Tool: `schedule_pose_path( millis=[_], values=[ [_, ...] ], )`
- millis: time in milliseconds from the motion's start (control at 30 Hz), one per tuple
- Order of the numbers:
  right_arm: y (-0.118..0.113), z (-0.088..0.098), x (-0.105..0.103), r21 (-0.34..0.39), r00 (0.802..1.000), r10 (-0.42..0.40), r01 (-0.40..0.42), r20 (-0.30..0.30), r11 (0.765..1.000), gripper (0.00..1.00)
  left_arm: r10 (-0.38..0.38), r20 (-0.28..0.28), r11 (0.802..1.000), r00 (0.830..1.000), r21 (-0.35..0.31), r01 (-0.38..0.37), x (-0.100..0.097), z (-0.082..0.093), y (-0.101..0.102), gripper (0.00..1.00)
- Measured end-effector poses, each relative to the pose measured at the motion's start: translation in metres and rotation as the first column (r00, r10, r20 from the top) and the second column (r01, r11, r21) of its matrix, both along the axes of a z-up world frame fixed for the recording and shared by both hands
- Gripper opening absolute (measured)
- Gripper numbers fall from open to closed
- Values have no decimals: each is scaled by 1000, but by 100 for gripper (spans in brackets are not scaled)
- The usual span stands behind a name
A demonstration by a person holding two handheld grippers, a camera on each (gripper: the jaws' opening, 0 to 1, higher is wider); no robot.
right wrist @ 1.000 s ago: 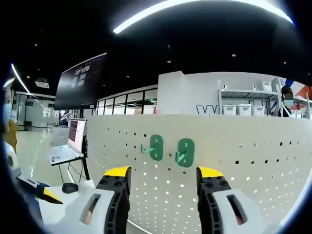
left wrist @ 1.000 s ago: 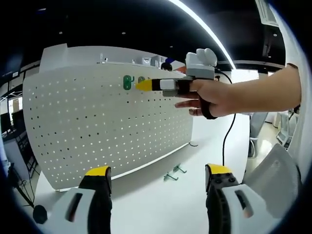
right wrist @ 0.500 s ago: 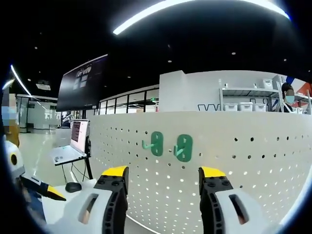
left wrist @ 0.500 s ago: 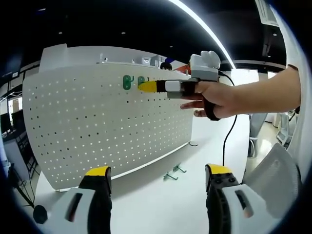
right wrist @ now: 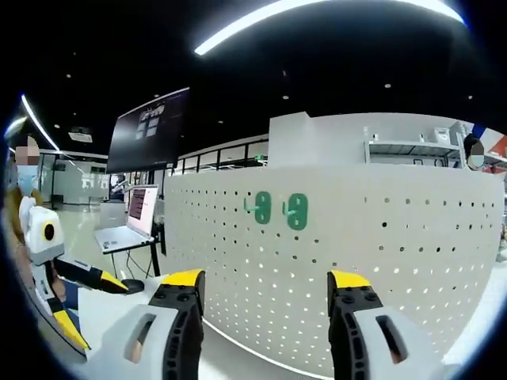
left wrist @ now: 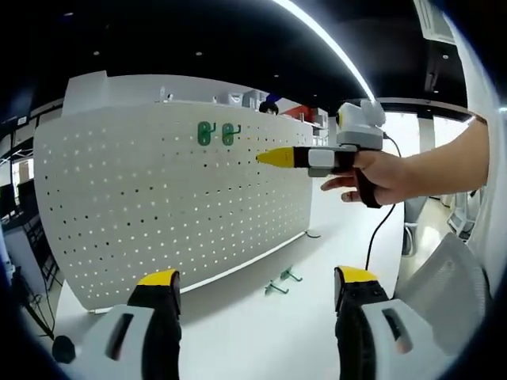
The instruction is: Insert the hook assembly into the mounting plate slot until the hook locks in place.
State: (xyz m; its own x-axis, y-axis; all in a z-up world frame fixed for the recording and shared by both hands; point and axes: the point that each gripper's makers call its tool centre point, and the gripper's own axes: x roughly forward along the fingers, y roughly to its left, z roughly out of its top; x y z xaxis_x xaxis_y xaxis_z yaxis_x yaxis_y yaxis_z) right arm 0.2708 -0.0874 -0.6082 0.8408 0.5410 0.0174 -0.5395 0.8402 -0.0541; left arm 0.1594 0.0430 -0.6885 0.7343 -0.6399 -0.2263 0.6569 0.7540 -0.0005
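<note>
A white pegboard mounting plate (left wrist: 158, 198) stands upright on the white table (left wrist: 238, 332). Two green hooks (left wrist: 207, 133) (left wrist: 230, 133) hang side by side near its top edge. In the right gripper view the same two hooks (right wrist: 262, 207) (right wrist: 296, 211) sit high on the plate (right wrist: 380, 261), straight ahead. Two more green hooks (left wrist: 277, 287) (left wrist: 291, 275) lie on the table by the plate's foot. My left gripper (left wrist: 256, 281) is open and empty, low over the table. My right gripper (right wrist: 266, 281) is open and empty. In the left gripper view a hand holds the right gripper (left wrist: 271, 157) a short way off the plate.
A laptop (right wrist: 131, 229) and a dark wall screen (right wrist: 150, 131) are at the left of the plate. The left gripper's yellow-tipped fingers (right wrist: 107, 279) reach in from the left edge. A cable (left wrist: 371, 237) hangs from the right gripper. A grey chair (left wrist: 451, 277) stands at the right.
My right gripper has drawn back from the plate and away from the two hung hooks, which now look smaller. The left gripper has stayed where it was.
</note>
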Motion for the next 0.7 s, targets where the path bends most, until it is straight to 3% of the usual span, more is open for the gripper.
schedule_pose_path(
  millis=[700],
  values=[
    [-31, -37, -34, -25, 999, -5, 4, -49, 1000, 62, 13, -7, 1000, 1000, 9, -13, -3, -4, 3, 82]
  ],
)
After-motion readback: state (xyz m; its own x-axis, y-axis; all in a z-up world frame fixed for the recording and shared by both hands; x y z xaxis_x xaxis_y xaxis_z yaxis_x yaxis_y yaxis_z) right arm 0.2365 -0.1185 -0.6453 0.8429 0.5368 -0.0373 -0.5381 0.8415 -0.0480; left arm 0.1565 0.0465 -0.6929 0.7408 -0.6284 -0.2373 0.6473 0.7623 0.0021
